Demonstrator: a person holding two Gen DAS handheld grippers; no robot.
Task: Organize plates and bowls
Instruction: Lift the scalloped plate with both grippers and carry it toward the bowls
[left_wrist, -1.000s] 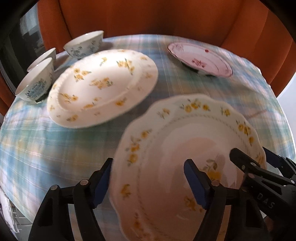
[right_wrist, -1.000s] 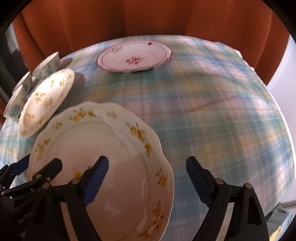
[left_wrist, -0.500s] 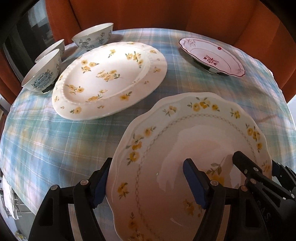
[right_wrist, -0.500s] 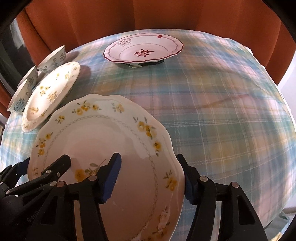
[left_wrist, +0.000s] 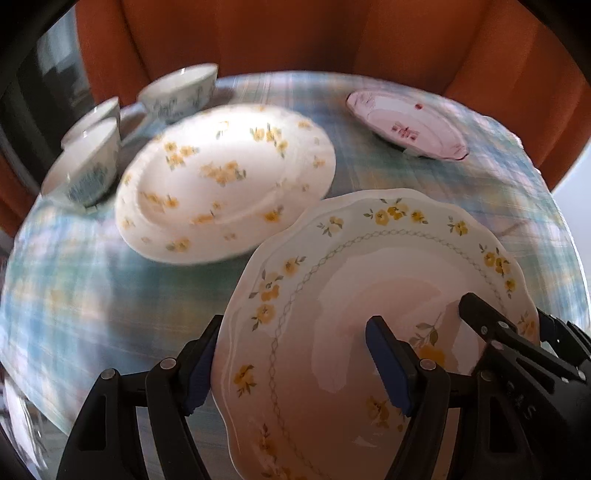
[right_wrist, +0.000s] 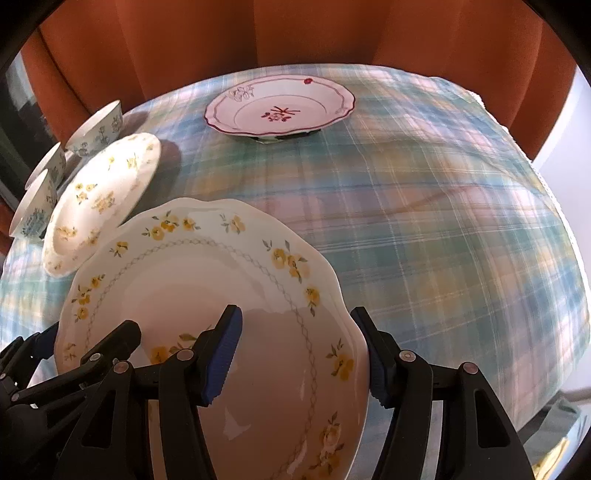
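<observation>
A scalloped plate with yellow flowers (left_wrist: 369, 295) is held above the table by both grippers. My left gripper (left_wrist: 295, 365) is shut on its left rim, one finger under and one on top. My right gripper (right_wrist: 299, 354) is shut on its right rim (right_wrist: 221, 280) in the same way. A second yellow-flowered plate (left_wrist: 225, 181) lies on the plaid cloth just beyond; it also shows in the right wrist view (right_wrist: 99, 199). A pink-rimmed plate (right_wrist: 277, 107) sits at the back, resting on something dark.
Three blue-patterned bowls (left_wrist: 85, 166) (left_wrist: 181, 92) (left_wrist: 92, 114) stand at the far left edge of the round table (right_wrist: 443, 221). An orange curtain (right_wrist: 295, 33) hangs behind the table.
The right gripper closed its fingers onto the plate's right rim. The held plate rose and moved toward the other yellow-flowered plate; its far rim now overlaps that plate in view.
</observation>
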